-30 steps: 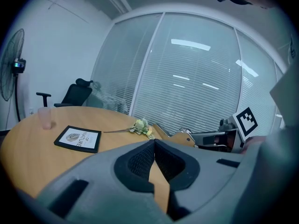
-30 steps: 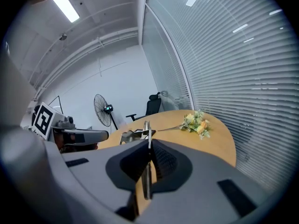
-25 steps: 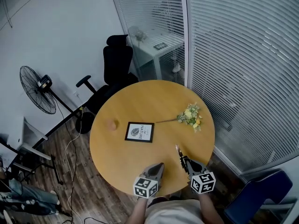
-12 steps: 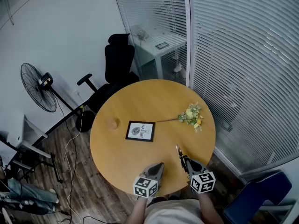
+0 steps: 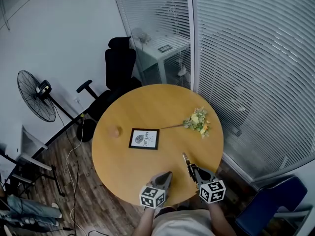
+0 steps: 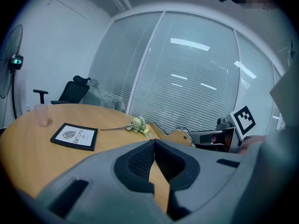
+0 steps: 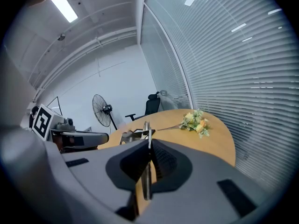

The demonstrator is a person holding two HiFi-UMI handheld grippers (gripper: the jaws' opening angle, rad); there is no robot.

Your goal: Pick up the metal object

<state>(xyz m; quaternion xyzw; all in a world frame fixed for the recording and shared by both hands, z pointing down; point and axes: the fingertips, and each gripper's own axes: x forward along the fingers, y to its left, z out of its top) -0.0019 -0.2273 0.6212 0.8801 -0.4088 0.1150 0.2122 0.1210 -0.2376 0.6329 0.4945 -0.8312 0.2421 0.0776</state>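
The metal object [image 5: 186, 161], a thin shiny strip, sticks out forward from my right gripper [image 5: 192, 169], which is shut on it just above the near edge of the round wooden table [image 5: 147, 104]. In the right gripper view the strip [image 7: 146, 136] stands upright between the pads, its tip above the jaws. My left gripper [image 5: 168, 174] is beside it to the left, shut with nothing in it. In the left gripper view the pads meet [image 6: 154, 143] over bare tabletop, and the right gripper [image 6: 210, 136] shows at the right.
On the table lie a black picture frame [image 5: 144, 138], a sprig of flowers [image 5: 198, 121] and a small pinkish cup [image 5: 116, 131]. Around it stand a black office chair [image 5: 118, 68], a floor fan [image 5: 34, 95], a blue chair [image 5: 268, 205] and blind-covered glass walls [image 5: 246, 58].
The head view has shifted a little. Both grippers keep their places, and the right one still holds the metal object.
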